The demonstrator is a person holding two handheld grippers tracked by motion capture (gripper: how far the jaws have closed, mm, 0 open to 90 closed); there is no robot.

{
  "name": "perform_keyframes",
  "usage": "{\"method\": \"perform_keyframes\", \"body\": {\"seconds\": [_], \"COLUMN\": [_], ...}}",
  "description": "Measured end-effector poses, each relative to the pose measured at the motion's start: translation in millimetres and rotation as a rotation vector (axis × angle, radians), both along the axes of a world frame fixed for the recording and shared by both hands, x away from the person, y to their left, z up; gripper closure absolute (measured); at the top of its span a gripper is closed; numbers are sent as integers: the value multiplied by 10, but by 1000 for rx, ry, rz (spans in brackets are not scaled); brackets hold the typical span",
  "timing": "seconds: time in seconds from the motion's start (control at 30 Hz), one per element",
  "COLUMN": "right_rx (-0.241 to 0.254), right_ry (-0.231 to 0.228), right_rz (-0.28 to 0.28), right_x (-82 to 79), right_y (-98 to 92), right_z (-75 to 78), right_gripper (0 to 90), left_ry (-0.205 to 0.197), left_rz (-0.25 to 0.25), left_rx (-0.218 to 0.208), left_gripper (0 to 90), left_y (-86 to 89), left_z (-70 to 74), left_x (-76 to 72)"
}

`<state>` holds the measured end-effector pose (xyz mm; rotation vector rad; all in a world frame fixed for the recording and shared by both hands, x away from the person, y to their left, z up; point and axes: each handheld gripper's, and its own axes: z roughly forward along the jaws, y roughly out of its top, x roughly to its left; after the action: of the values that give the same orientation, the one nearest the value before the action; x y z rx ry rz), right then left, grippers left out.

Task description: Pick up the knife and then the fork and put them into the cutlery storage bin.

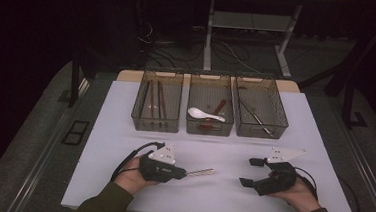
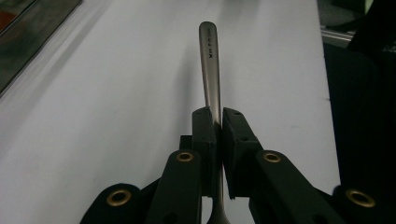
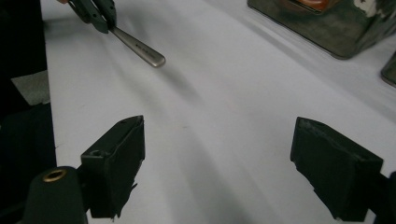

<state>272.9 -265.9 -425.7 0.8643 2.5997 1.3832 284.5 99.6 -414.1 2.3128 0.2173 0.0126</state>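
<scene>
Utensil: metal utensil handle (image 2: 209,65), slim and silver-grey, stamped lettering near its rounded end; the working end is hidden behind the jaws, so which kind of utensil it is cannot be told.
Utensil position: held clear above the white table (image 1: 124,131), near the front edge, left of centre; handle sticks out level toward the right gripper.
Left gripper: left gripper (image 2: 217,122) has its jaws pressed together on the handle, pinching it at mid-length; the pads meet the metal on both sides.
Left gripper, high view: in the person's left hand (image 1: 133,178), grey plate on top, cable looping off to the left.
Right gripper: right gripper (image 3: 217,154) with jaws spread wide, nothing between them, bare table beneath.
Right gripper position: front right of the table, well apart from the utensil, jaws aimed toward it.
Bins: three mesh bins side by side at the back of the table.
Left bin (image 1: 155,125): long dark sticks.
Middle bin (image 1: 208,128): white spoon (image 1: 203,114) and a reddish-brown utensil.
Right bin (image 1: 260,131): thin metal pieces, kind not clear.
</scene>
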Motion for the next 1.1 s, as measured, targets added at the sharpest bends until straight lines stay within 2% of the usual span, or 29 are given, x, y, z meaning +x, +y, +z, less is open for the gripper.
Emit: {"method": "perform_keyframes", "body": {"seconds": [0.23,0.3,0.4,0.63,0.9,1.1], "right_rx": [-24,-26,-47,-64,-72,-103], "right_ry": [-13,0,-4,24,115,144], "right_rz": [50,69,107,212,346,417], "right_x": [96,126,168,221,250,262], "right_y": [130,181,265,482,612,684], "right_z": [60,77,97,111,55,-3], "right_gripper": [180,180,180,190,441,613], "left_ry": [-2,-6,-10,-38,-56,-73], "left_rz": [-73,-92,-126,-207,-259,-269], "left_rx": [-1,-1,9,18,43,46], "left_gripper": [836,837,836,836,837,836], "left_y": [-225,-286,-378,-599,-749,-762], "left_z": [45,55,71,115,124,151], "left_x": [71,85,100,127,106,89]}}
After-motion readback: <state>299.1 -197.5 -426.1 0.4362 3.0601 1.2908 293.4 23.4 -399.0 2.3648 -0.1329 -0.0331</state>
